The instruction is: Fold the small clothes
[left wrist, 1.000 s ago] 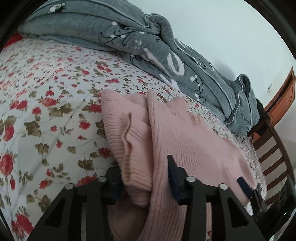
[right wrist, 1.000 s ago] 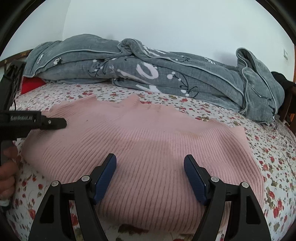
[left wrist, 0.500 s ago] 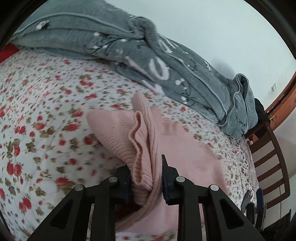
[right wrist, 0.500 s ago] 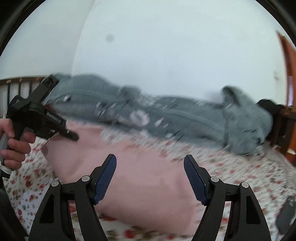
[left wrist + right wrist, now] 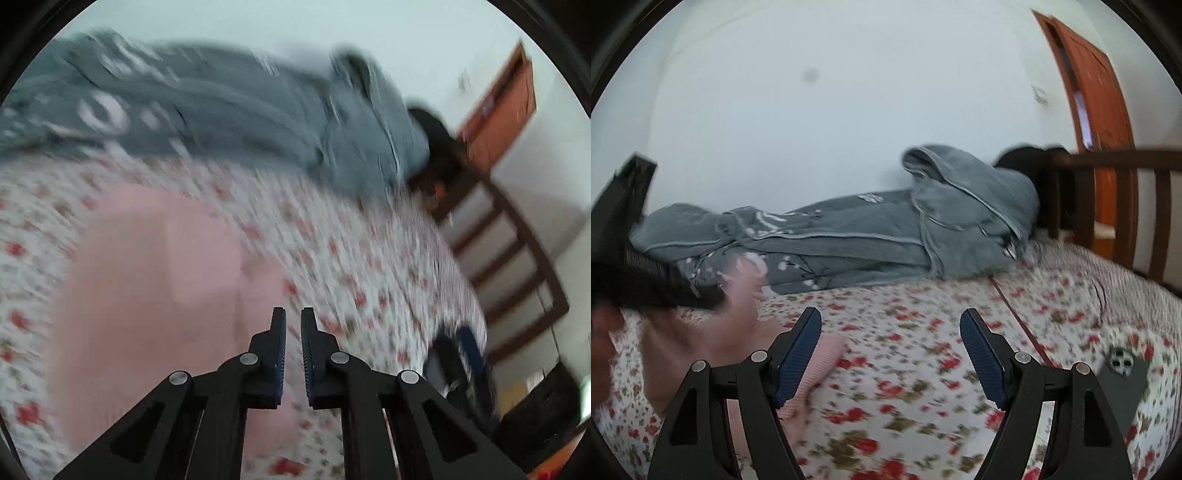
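A pink ribbed knit sweater lies on the flowered bedsheet, blurred by motion. My left gripper sits above the sweater's right edge with its jaws nearly together; no cloth shows between them. In the right wrist view the left gripper is at the far left, over the sweater, blurred. My right gripper is open and empty above the sheet, to the right of the sweater.
A crumpled grey quilt lies along the wall at the back of the bed. A dark wooden bed rail and an orange door stand at the right. A dark phone lies on the sheet at the right.
The left gripper held a bunched fold of the sweater; now it has swung right and no cloth shows in the jaws. The right gripper has swung right, off the sweater, still open.
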`<state>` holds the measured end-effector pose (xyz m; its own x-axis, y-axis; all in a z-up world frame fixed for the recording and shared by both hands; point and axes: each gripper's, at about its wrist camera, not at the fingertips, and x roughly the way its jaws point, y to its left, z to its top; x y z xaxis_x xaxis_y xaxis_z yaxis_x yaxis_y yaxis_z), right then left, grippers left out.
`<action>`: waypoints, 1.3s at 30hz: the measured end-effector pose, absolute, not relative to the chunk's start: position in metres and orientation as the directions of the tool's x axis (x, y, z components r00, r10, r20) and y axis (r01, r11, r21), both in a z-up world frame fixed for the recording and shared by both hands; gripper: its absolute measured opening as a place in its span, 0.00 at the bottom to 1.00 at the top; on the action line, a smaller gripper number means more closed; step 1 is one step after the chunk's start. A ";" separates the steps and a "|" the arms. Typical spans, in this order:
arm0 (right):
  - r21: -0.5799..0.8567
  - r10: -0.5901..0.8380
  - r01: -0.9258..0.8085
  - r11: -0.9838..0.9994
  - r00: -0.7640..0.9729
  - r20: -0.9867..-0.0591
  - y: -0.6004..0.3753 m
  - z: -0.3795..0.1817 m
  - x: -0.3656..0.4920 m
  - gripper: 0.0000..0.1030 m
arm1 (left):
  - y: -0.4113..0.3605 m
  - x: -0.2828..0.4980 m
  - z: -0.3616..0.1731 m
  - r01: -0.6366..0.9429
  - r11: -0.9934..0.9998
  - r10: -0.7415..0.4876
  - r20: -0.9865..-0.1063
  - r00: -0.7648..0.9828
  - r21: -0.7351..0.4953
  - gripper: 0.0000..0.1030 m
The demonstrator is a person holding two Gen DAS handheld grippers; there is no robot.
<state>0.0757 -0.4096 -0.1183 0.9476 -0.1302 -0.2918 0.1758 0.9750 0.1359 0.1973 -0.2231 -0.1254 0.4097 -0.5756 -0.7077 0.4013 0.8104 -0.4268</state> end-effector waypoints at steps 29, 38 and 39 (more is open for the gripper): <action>0.569 0.448 -0.074 0.819 0.703 -0.552 -0.312 -0.163 0.160 0.74 | -0.018 0.179 -0.163 0.349 0.906 -0.422 -0.601 0.679 -0.242 0.58; 0.469 0.347 -0.042 0.882 0.730 -0.589 -0.288 -0.153 0.161 0.70 | 0.011 0.192 -0.199 0.342 0.852 -0.521 -0.566 0.639 -0.398 0.59; 0.472 0.348 -0.038 0.881 0.726 -0.593 -0.289 -0.153 0.159 0.70 | 0.013 0.193 -0.199 0.345 0.844 -0.532 -0.565 0.631 -0.411 0.59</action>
